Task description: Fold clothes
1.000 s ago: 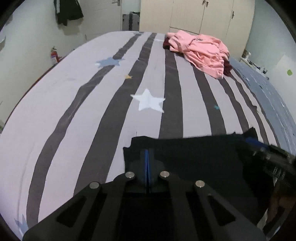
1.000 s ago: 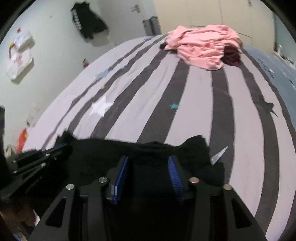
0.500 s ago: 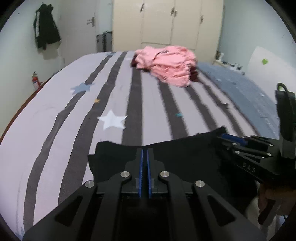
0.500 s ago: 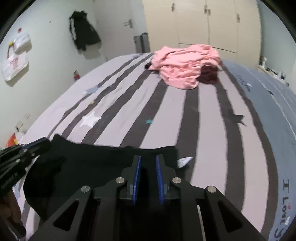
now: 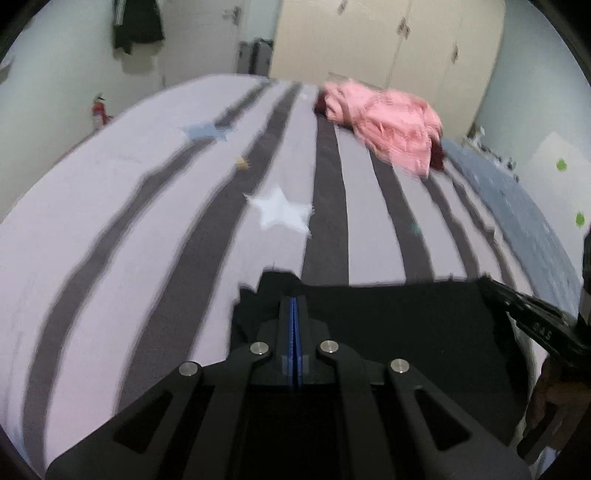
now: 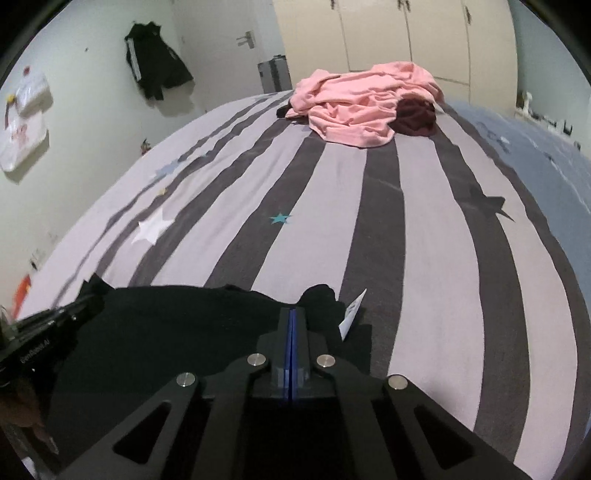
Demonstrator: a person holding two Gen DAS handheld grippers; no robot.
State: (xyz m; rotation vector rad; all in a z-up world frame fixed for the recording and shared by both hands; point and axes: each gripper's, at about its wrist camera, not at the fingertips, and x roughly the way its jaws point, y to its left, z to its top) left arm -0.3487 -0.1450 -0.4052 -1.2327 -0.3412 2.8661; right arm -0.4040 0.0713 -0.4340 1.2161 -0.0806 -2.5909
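A striped bedsheet [image 6: 424, 236] in lilac and dark grey covers the bed, dotted with stars (one white star [image 5: 282, 212] stands out). A cream wardrobe [image 6: 399, 33] lines the far wall. A silver suitcase [image 6: 274, 75] stands by the door, and a small red fire extinguisher [image 5: 99, 110] sits against the left wall.

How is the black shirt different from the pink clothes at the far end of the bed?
The black garment is stretched out at the near edge of the bed, while the pink clothes lie in a crumpled heap far away near the wardrobe. The black garment is pinched by the left tongs and right tongs; nothing touches the pink clothes. The black garment has a white tag showing. Both rest on the striped bed.
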